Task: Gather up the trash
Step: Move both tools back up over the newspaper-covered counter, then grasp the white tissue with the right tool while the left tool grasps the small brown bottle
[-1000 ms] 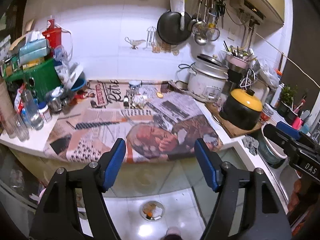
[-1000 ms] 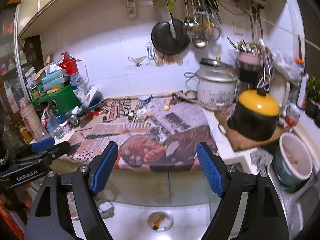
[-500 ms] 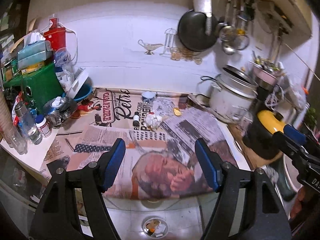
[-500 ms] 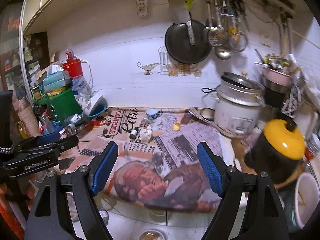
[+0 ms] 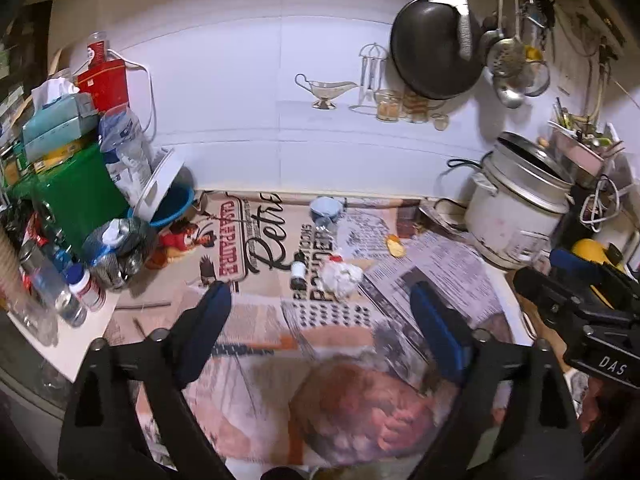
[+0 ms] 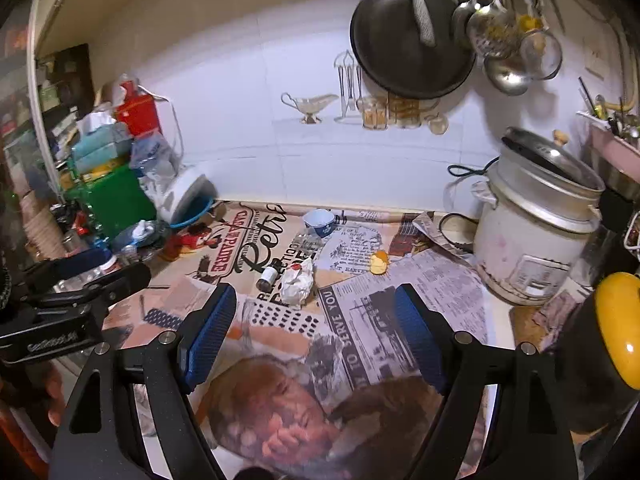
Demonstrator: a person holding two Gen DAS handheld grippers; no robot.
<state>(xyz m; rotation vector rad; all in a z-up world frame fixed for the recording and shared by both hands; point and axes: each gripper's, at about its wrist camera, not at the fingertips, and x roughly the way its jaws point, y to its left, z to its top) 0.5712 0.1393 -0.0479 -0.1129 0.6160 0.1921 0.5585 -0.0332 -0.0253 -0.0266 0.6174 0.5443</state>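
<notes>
A crumpled white paper wad [image 5: 340, 278] [image 6: 297, 282] lies on the newspaper-covered counter [image 5: 440, 264]. A small dark bottle [image 5: 297, 270] [image 6: 267, 274] lies just left of it. A yellow scrap [image 5: 395, 246] [image 6: 379, 263] sits to its right, and a small blue-and-white bowl [image 5: 326, 207] [image 6: 320, 222] stands behind. My left gripper [image 5: 319, 294] hovers short of the wad, its jaws opening with nothing between them. My right gripper [image 6: 315, 294] also stands open and empty, just in front of the wad.
A white rice cooker [image 5: 516, 208] [image 6: 536, 232] stands at the back right, with a black pot with a yellow lid [image 6: 600, 344] nearer. A green box [image 5: 76, 188], bags and bottles [image 5: 80, 284] crowd the left end. A black pan [image 5: 434, 48] and ladles hang on the wall.
Both grippers have moved forward over the counter; the floor and its drain have dropped out of view. The left jaws stand wider than before.
</notes>
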